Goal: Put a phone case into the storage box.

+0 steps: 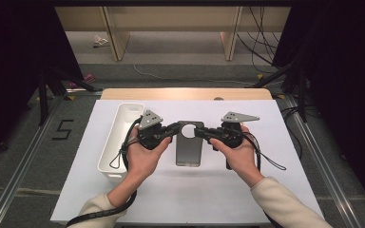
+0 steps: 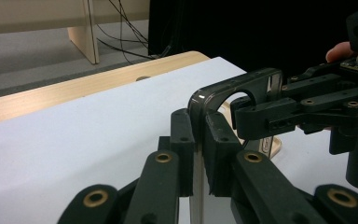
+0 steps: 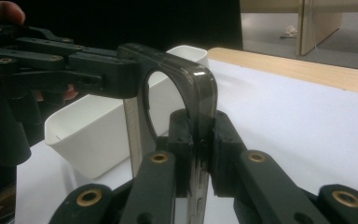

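The left gripper (image 2: 199, 165) has its two black jaws closed on the near edge of a smoky, see-through phone case (image 2: 228, 93), whose big round camera opening arches just beyond them. At the right, the right gripper (image 2: 242, 122) pinches the case's far edge, a fingertip (image 2: 339, 50) showing above it. Under them lies the white table cover (image 2: 88, 135), with the wooden table edge (image 2: 74, 88) beyond.

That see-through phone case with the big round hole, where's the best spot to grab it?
By the thin side walls near the holed end, one from each side. The phone case is a flat shell with raised edges that fit between jaws, as the left gripper and right gripper pinch it now.
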